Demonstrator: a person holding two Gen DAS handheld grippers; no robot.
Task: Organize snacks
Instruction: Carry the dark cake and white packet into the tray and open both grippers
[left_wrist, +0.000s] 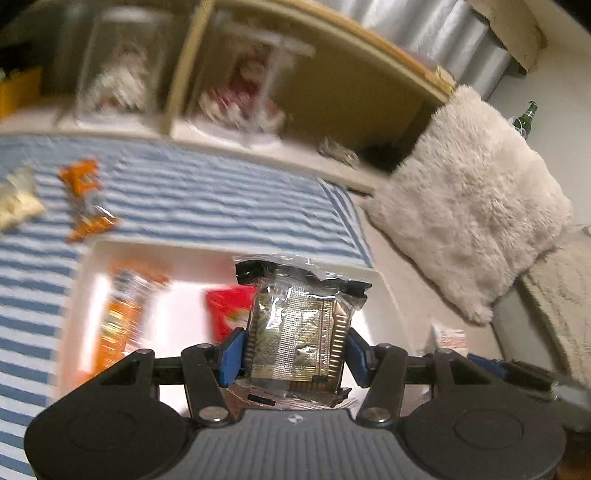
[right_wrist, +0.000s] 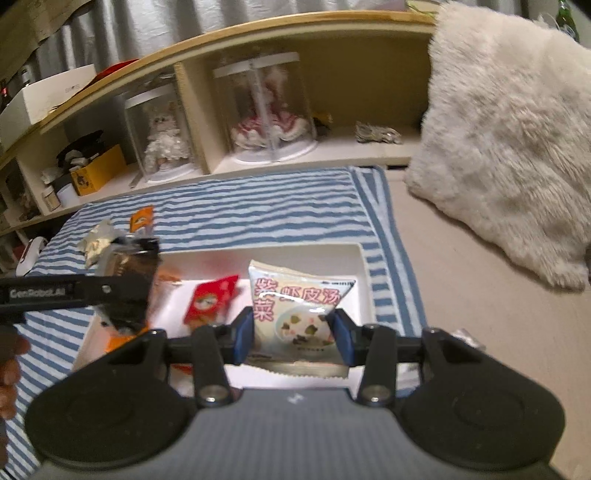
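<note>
Over white tray (right_wrist: 364, 280), both jaws clamp snack packets (left_wrist: 299, 332).

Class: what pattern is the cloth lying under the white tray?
Blue and white stripes on the cloth, clearest in the right wrist view.

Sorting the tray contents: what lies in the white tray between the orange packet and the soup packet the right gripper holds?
A red snack packet, seen in the right wrist view.

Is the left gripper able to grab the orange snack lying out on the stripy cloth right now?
Probably not yet. The left gripper is already shut on a gold packet, so its jaws are full. The orange snack lies in the open on the striped cloth, with nothing covering it.
</note>
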